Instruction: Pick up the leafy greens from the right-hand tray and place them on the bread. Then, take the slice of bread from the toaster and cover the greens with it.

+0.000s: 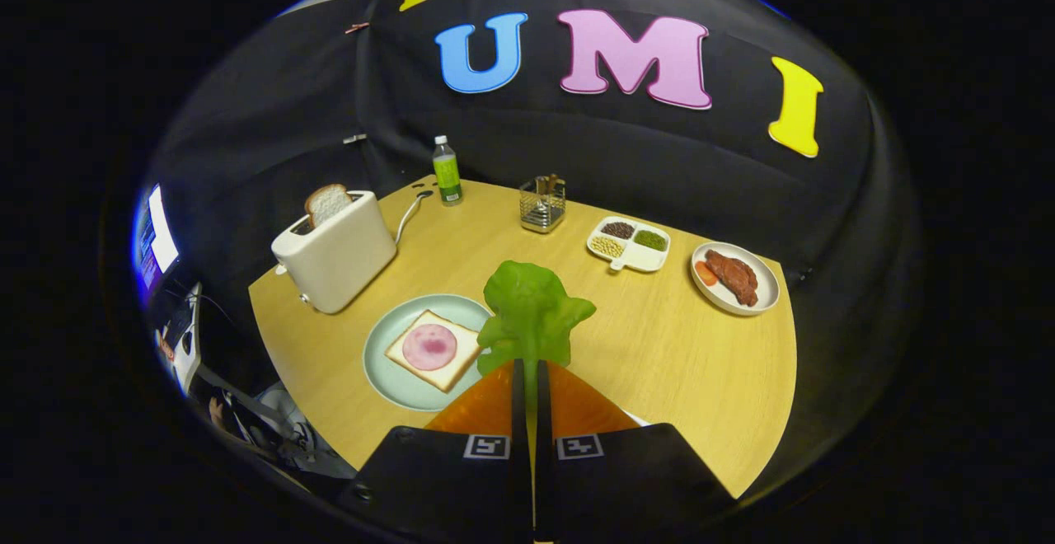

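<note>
My hand-held gripper (532,371) is pinching the leafy greens (532,313) by their stem end, low in the frame's centre, raised above the tabletop (659,346). They look light and floppy, so a hold near the base seems right. The bread (433,349) with its ham lies on the plate (387,379), lower left of the leaf.

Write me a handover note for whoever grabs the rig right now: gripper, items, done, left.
Gripper: shut on the leafy greens, held up above the table.
Bread with ham lies on the pale plate, just ahead of the fingers and to their left; nothing green on it yet.
Second slice stands in the toaster, beyond the plate.
Done: greens picked up.
Left: lay the greens on the bread, release, pull the toaster slice and cover the greens with it.
</note>
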The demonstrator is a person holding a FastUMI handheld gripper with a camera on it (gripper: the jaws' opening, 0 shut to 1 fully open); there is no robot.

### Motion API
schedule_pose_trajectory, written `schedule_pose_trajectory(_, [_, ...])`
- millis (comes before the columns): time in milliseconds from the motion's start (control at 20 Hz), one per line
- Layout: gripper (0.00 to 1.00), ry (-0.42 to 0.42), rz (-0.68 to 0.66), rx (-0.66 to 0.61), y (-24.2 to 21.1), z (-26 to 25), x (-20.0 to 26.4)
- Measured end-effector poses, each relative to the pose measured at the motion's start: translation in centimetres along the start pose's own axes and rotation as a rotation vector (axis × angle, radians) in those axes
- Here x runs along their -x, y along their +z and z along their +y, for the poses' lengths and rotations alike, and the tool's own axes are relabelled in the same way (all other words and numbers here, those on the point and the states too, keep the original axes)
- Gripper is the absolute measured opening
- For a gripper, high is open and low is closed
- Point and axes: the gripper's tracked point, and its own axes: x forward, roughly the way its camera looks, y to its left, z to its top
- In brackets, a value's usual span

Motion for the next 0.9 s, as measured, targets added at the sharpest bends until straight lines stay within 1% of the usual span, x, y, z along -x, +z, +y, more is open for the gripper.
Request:
schedule_pose_trajectory(200, [0.06,0.057,-0.006,0.032,1.9,4.3,-1.9])
schedule_pose_trajectory(400, [0.06,0.086,0.014,0.056,1.9,7.7,-4.4])
schedule_pose_trajectory(550, [0.06,0.108,0.057,0.063,0.7,10.1,-6.4])
schedule_pose_trajectory(700, [0.06,0.111,0.09,0.075,-0.4,11.6,-8.1])
schedule_pose_trajectory(900, [0.06,0.077,0.134,0.101,-2.5,11.8,-10.6])
